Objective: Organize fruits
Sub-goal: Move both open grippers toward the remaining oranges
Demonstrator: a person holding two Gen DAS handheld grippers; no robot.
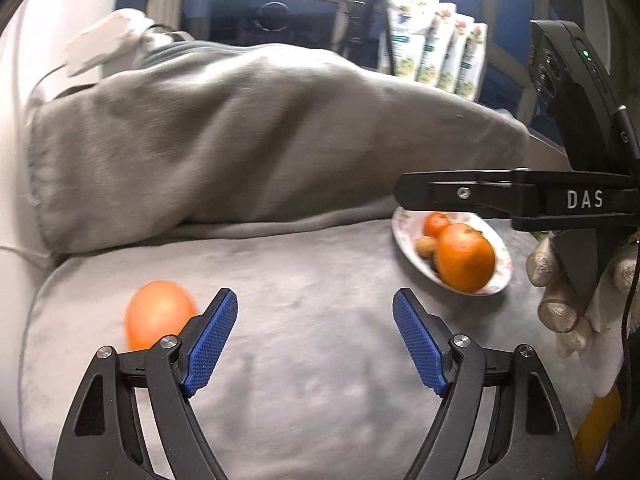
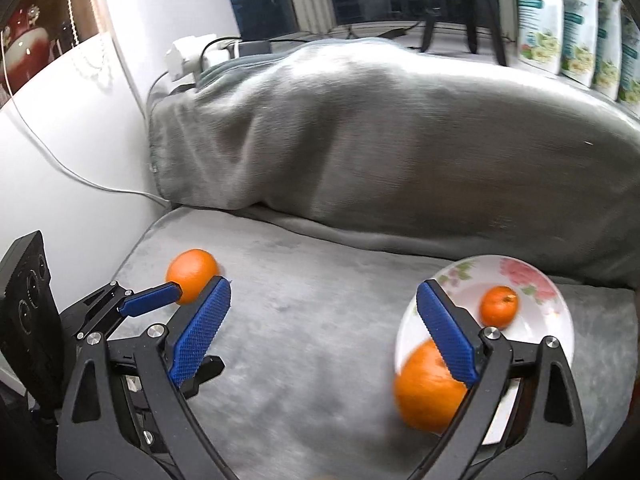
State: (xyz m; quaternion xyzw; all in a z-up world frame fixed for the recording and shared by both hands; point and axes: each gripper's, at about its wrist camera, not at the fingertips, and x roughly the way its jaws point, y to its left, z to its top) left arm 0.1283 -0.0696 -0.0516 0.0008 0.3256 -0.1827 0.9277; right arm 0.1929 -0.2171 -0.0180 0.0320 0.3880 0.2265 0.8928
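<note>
A loose orange [image 1: 158, 314] lies on the grey cushion just left of my open, empty left gripper [image 1: 314, 340]; it also shows in the right wrist view [image 2: 192, 274]. A flowered white plate [image 1: 502, 258] at the right holds a big orange [image 1: 466, 258], a small tangerine [image 1: 438, 224] and a small brownish fruit [image 1: 426, 246]. My right gripper [image 2: 324, 332] is open and empty above the plate's left edge [image 2: 560, 308], with the big orange [image 2: 428, 390] and tangerine [image 2: 498, 306] below it. It also shows side-on in the left wrist view [image 1: 404, 196], where its jaws cannot be judged.
A grey blanket-covered backrest [image 2: 380, 132] rises behind the seat cushion [image 2: 304, 360]. A white wall [image 2: 72, 152] and a cable [image 2: 60, 164] are at the left. Flowered packages [image 2: 576, 28] stand on the window ledge at the back right.
</note>
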